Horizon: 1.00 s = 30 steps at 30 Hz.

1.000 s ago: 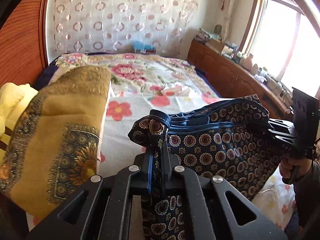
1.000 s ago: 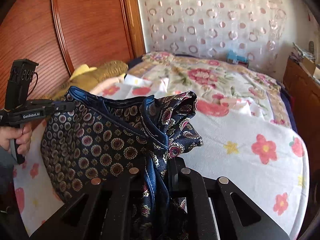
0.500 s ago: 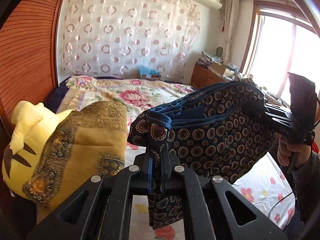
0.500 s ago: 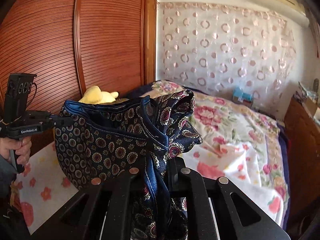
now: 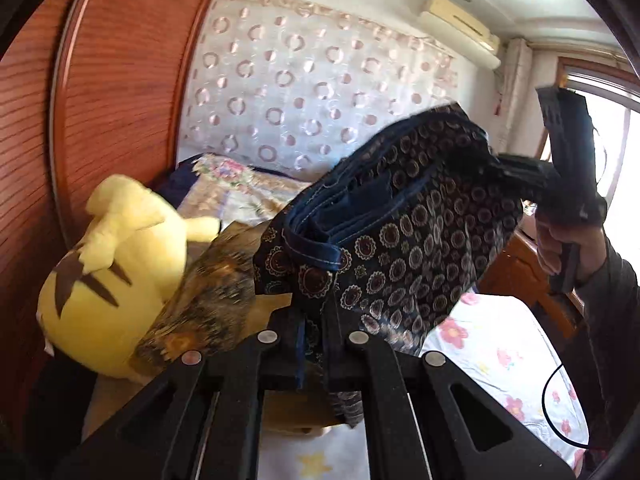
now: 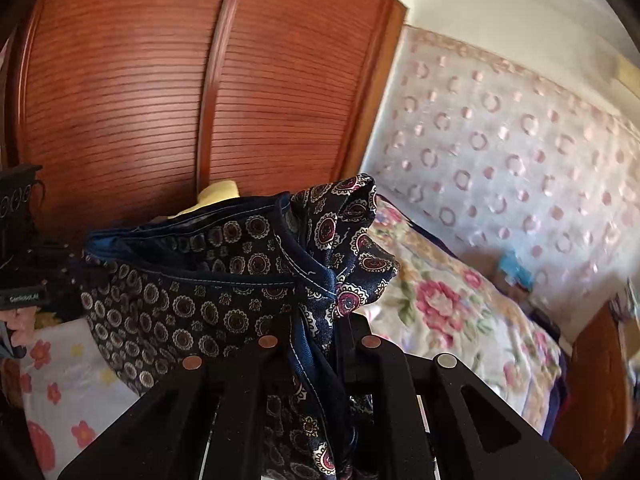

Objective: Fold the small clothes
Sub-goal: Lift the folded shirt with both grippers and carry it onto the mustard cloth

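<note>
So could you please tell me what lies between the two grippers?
The dark patterned garment spans from the left gripper to the right gripper, seen in the left wrist view.

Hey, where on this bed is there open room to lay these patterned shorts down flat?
The white flowered sheet lies bare below the shorts, between the brown patterned pillow and the wooden cabinet. The rose-print quilt toward the curtain also looks open. The wardrobe side is crowded: the yellow plush toy leans against the pillow.

Dark blue medallion-print garment hangs stretched in the air.
</note>
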{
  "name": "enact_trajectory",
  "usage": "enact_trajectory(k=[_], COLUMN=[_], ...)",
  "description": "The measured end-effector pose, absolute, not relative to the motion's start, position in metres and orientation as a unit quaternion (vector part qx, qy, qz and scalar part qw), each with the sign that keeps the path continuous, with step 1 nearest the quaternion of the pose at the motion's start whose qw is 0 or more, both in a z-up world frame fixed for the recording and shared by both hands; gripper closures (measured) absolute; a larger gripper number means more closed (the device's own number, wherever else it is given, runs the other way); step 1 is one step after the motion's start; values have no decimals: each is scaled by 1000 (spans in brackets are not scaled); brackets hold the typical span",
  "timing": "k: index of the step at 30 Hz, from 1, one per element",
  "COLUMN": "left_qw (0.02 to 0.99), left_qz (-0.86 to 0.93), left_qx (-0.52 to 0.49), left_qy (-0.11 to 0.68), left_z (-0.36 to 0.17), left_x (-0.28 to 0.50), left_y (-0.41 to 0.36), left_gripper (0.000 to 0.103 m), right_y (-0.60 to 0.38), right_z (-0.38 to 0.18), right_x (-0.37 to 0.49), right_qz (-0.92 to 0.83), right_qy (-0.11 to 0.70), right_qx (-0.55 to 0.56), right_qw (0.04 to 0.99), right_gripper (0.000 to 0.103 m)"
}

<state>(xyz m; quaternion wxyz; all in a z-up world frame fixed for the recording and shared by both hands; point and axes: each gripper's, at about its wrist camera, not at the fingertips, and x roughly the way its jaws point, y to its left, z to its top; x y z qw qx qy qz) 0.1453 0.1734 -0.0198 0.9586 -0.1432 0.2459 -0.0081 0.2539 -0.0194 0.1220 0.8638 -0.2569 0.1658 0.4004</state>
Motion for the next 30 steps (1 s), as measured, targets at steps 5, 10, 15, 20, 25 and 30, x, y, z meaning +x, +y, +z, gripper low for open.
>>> enact_trajectory(k=[5,10,15,20,25,30], left_qw=[948,940,934,931,932,932], left_qz=[26,40,46,50,61,70], left_qx=[-173,-184,-184,-192,-194,-184], left_qy=[266,283,303,306,300,304], left_z=[-50,-69,-82,-88,-85,-86], left_x=[147,146,149,148,145,144], left_y=[201,215,217,220,220,218], left_gripper=[96,96,96,96,96,96], right_y=[45,91,108,114,104,102], right_z=[105,87,82,92,74,50], right_x=[298,320,343,353,355,350], right_qz=[420,438,429,409,410,429], right_qy=[186,200,235,223,244,288], right_qx=[-303,-311,-301,-277,-262,-242], right_qw=[835,819,819,840,839,821], right_gripper=[93,91,69,56,56,56])
